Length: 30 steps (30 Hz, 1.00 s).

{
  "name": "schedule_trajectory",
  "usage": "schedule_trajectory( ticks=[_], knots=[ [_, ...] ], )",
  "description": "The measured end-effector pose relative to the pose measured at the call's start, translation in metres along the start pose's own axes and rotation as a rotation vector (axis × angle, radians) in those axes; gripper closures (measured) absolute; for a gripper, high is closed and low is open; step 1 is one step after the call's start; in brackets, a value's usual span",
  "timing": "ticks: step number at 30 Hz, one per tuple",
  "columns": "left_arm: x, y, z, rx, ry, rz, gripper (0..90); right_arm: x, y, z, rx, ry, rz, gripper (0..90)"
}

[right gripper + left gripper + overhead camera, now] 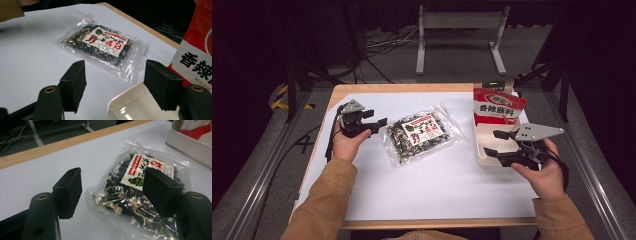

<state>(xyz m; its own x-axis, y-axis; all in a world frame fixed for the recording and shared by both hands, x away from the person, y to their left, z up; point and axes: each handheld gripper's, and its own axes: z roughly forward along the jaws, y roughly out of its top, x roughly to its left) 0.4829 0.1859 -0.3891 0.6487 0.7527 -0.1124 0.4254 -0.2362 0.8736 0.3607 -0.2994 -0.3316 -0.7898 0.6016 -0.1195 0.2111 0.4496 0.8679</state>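
Note:
A clear bag of dark dried mix with a white and red label (422, 134) lies flat in the middle of the white table top. My left gripper (378, 126) sits just left of it, jaws open and empty; its own view has the bag (140, 195) close ahead, between and beyond the open left gripper (113, 177). My right gripper (491, 142) is open over the near left wall of a white tray (480, 156). A red and white packet (498, 106) stands in that tray. In the right gripper view the tray corner (130, 100) lies between the open jaws of the right gripper (116, 75).
The white sheet (422, 190) covers most of a wooden table, whose bare edge (402, 88) runs along the back. A green item (494, 85) pokes out behind the red packet. A metal stand (459, 30) and cables sit on the floor beyond.

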Motion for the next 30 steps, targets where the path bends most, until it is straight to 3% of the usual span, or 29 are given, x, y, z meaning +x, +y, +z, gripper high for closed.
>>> schedule_trajectory(
  ticks=[13, 30],
  knots=[
    [0.017, -0.014, 0.025, 0.055, 0.034, -0.042, 32.3, 0.007, -0.006, 0.003, 0.021, 0.008, 0.0, 32.6],
    [0.026, -0.028, 0.049, 0.117, 0.032, -0.099, 32.6, 0.012, -0.014, -0.001, 0.035, 0.001, 0.02, 31.6]
  ],
)
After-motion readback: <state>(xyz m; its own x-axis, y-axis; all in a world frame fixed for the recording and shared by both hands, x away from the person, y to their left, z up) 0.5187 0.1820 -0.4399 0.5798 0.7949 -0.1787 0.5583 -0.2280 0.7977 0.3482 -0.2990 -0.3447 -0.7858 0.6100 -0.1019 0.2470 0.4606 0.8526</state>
